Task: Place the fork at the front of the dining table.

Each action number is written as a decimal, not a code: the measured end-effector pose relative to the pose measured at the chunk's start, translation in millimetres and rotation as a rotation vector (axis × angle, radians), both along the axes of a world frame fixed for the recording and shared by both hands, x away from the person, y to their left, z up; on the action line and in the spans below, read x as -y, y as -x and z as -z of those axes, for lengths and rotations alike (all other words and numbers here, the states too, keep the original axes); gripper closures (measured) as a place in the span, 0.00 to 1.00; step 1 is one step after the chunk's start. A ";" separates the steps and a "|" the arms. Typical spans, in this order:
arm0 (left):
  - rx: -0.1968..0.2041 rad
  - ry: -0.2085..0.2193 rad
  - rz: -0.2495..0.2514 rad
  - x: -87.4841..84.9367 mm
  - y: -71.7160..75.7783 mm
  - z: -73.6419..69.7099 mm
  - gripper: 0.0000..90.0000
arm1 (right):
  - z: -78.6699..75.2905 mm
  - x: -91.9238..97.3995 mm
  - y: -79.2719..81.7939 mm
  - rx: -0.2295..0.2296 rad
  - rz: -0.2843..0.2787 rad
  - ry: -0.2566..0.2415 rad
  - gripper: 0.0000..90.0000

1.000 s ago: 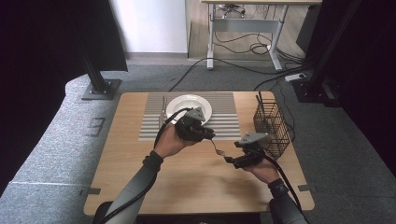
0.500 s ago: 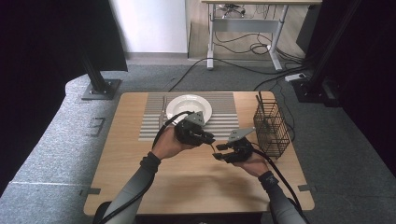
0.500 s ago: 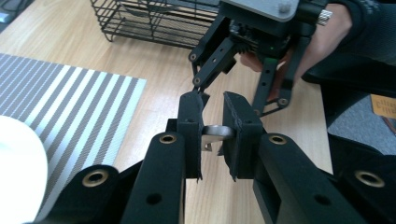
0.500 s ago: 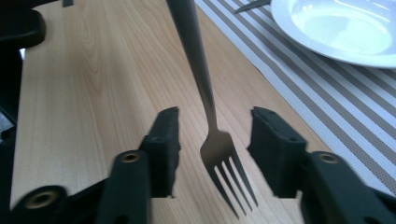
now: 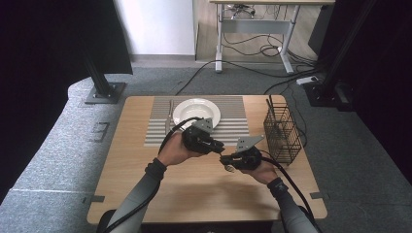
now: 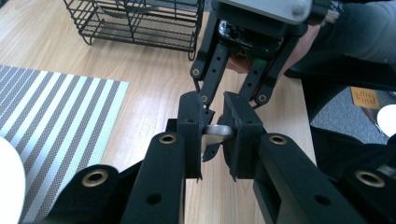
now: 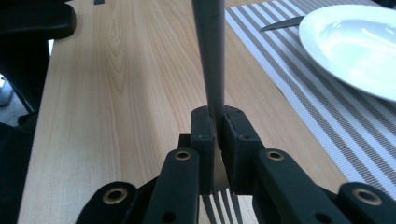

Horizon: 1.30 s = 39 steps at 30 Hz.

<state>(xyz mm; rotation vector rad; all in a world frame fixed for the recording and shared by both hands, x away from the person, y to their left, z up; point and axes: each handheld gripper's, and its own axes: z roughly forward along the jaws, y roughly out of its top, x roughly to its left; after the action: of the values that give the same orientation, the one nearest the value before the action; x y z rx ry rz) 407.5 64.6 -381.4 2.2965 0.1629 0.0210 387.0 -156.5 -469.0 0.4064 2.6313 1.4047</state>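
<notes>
We see a wooden table [image 5: 145, 194] with a striped mat [image 5: 233, 126], a wire basket [image 5: 282, 131] at its right edge, a white plate [image 5: 194, 111] on the mat and a knife [image 5: 170, 114] lying just left of the plate. Over the bare wood in front of the mat, 2 hand-held grippers meet nose to nose. The right gripper [image 7: 215, 128] has its jaws closed tight on the neck of a fork [image 7: 208, 56], handle pointing toward the plate and tines showing beneath the jaws. The left gripper [image 6: 213, 135] stands with its jaws narrowly apart around the fork's handle end, the metal between them; we cannot tell whether they press on it yet. The fork is in the air, between the 2 tools, well clear of basket and plate. We judge this a handover, and the risk lies in its timing: if the right jaws let go before the left ones have clamped, the thin, smooth handle could slip and drop to the wood. A grip so near the tip could also let the fork swing down.
</notes>
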 end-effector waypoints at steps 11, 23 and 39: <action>0.124 0.052 -0.111 -10.4 3.9 0.6 0.48 | 5.0 -0.8 1.8 0.009 0.050 0.041 0.94; 0.149 0.092 -0.302 -38.1 15.1 12.2 0.14 | 5.0 3.9 -1.2 0.003 0.114 0.051 0.94; 0.116 0.089 -0.454 -69.6 35.7 79.0 0.00 | 0.4 13.0 -8.9 -0.014 0.233 0.062 0.94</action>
<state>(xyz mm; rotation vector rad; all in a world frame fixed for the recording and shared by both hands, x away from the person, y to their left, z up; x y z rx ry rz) 371.8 134.2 -460.4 2.1189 0.6082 0.3716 395.9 -169.6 -469.4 0.6913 2.5320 1.2491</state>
